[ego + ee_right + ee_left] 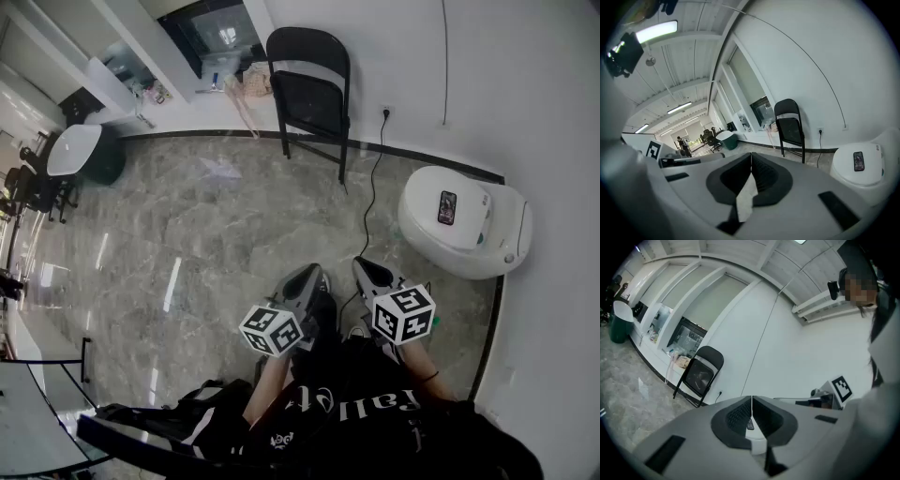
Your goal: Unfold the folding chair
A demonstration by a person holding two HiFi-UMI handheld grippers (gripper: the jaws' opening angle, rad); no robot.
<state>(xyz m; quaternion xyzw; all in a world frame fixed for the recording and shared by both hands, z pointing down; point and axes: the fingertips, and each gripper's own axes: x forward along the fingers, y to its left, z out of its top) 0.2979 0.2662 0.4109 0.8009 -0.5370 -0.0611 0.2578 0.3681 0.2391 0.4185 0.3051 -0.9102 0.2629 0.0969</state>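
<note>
A black folding chair (309,89) stands against the far white wall with its seat up against the backrest. It also shows in the left gripper view (699,373) and the right gripper view (790,126). Both grippers are held close to the person's body, well short of the chair, with bare marble floor in between. My left gripper (314,275) is shut with nothing between its jaws (751,401). My right gripper (362,265) is shut and empty too (751,161). Their marker cubes (272,330) (404,314) sit side by side.
A white rounded unit (487,244) with a phone (447,207) on top stands at the right wall. A black cable (373,187) runs across the floor from a wall socket beside the chair. A white round table (73,150) and office chairs (37,192) are at far left.
</note>
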